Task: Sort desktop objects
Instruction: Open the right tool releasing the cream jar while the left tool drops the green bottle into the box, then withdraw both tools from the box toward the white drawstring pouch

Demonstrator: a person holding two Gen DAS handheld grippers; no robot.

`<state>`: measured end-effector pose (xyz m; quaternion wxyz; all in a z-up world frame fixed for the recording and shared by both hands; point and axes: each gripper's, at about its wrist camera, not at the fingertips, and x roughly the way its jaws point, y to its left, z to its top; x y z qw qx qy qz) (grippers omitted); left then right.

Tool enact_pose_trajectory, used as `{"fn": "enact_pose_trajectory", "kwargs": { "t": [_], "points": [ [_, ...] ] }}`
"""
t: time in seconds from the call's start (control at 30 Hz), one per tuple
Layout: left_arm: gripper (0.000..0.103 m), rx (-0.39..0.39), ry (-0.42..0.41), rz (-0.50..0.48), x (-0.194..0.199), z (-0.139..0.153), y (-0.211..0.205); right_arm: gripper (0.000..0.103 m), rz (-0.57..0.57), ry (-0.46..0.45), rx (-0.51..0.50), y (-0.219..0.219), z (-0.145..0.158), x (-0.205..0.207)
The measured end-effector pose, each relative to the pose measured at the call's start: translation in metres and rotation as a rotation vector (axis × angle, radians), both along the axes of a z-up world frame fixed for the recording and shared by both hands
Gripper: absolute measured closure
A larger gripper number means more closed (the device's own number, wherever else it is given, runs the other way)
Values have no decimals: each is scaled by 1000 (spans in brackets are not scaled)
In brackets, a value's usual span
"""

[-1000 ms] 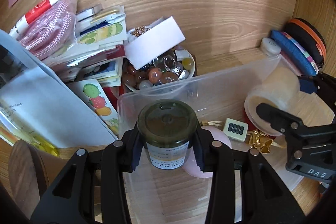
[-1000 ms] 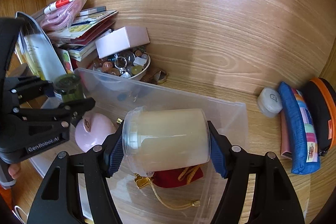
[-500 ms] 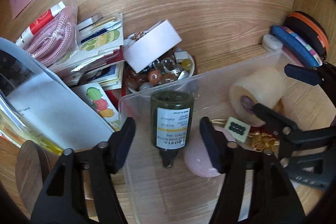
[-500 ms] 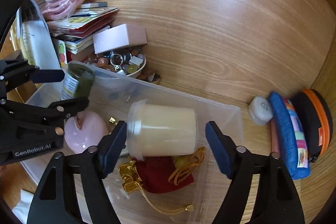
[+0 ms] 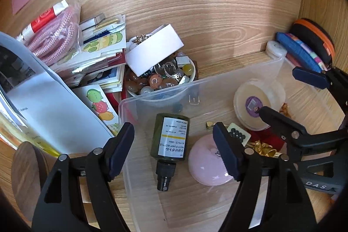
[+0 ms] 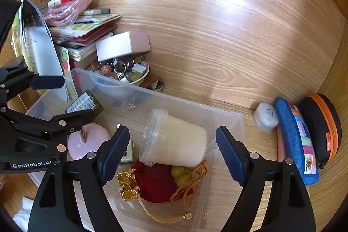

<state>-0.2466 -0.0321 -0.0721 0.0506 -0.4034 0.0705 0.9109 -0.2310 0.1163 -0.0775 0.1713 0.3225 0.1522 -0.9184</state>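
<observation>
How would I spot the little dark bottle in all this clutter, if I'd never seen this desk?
Look for the clear plastic bin on the wooden desk. Near its left wall lies the bottle, on its side beside a pink round thing. It alone is dark olive green, with a white and yellow label and a black pump top pointing toward the camera.

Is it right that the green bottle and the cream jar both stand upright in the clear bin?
Not quite. Both are in the clear bin, but they lie on their sides. The left wrist view shows the green bottle flat, pump toward the camera; the right wrist view shows the cream jar tipped over.
</observation>
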Motion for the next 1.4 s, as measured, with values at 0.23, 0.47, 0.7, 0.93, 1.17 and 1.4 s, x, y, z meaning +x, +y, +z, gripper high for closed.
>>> {"fn": "enact_pose_trajectory", "kwargs": {
  "t": [0.23, 0.47, 0.7, 0.93, 1.17, 1.4],
  "points": [
    [28, 13, 7, 28, 10, 12, 1, 17, 38, 51, -58, 9, 28, 14],
    [26, 33, 78, 52, 44, 48, -6, 16, 28, 75, -126, 33, 62, 37],
    [4, 61, 158, 56, 83, 68, -8, 3, 2, 128, -161, 53, 78, 77],
    [4, 84, 160, 61, 126, 63, -11, 3, -1, 118, -198, 70, 70, 115],
    [4, 127, 126, 47, 164, 44, -10, 3, -22, 86, -223, 81, 51, 144],
    [4, 117, 87, 4, 199, 17, 0, 3, -44, 29, -247, 88, 25, 159]
  ]
}}
